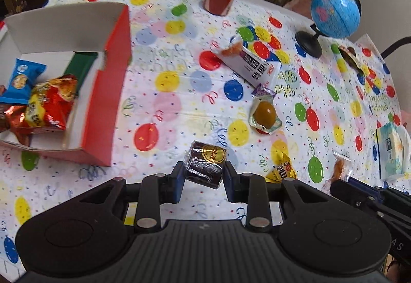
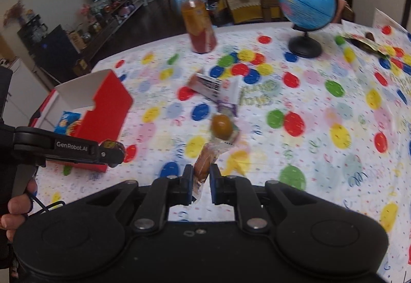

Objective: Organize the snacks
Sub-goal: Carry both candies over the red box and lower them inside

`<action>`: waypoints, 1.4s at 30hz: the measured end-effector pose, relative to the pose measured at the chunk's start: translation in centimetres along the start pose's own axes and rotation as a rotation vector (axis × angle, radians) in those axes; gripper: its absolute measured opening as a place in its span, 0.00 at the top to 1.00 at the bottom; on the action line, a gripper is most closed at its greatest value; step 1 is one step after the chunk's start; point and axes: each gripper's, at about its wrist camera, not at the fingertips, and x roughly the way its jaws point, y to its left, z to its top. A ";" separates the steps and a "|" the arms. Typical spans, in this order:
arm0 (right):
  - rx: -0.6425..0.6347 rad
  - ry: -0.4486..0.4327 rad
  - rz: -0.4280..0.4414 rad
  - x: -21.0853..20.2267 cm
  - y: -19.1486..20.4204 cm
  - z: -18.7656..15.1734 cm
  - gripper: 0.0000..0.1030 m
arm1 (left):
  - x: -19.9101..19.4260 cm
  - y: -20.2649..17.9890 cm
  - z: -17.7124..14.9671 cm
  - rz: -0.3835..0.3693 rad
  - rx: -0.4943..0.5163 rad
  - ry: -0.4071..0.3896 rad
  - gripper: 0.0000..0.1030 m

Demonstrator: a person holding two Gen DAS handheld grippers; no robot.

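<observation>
The table under its balloon-print cloth (image 1: 167, 108) carries the work, and the red cardboard box (image 1: 108, 92), open-topped, sits ahead and to the left of the left gripper (image 1: 204, 175); it already holds a blue snack bag (image 1: 20, 80) and a red snack bag (image 1: 51, 103). That left gripper is clamped at moderate width on a dark foil-wrapped cake with a gold seal (image 1: 205, 164), held clear of the cloth. The right gripper (image 2: 201, 181) is pinched nearly closed on the end of a clear-wrapped orange-brown snack (image 2: 204, 162), which hangs out ahead of the jaws. Loose ahead of both lie a white carton (image 1: 251, 67), a packaged brown egg (image 1: 265, 113) and a small yellow packet (image 1: 281, 171) just right of the left jaws. Risk noted: the right-hand grip is on thin wrapper only, so the snack may slip or swing out. Both loads heading for one box invites the tools to collide at its near wall.
</observation>
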 end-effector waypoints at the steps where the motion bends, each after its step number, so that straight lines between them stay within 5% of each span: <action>1: -0.011 -0.003 0.007 0.0 0.8 0.2 0.90 | -0.5 0.6 0.0 0.000 -0.006 -0.009 0.70; 25: -0.202 -0.015 0.112 5.6 18.8 6.1 0.90 | -7.5 16.7 4.4 0.070 -0.108 -0.124 0.70; 42: -0.229 0.075 0.095 14.6 25.2 8.1 0.89 | -5.6 26.7 8.0 0.171 -0.154 -0.089 0.70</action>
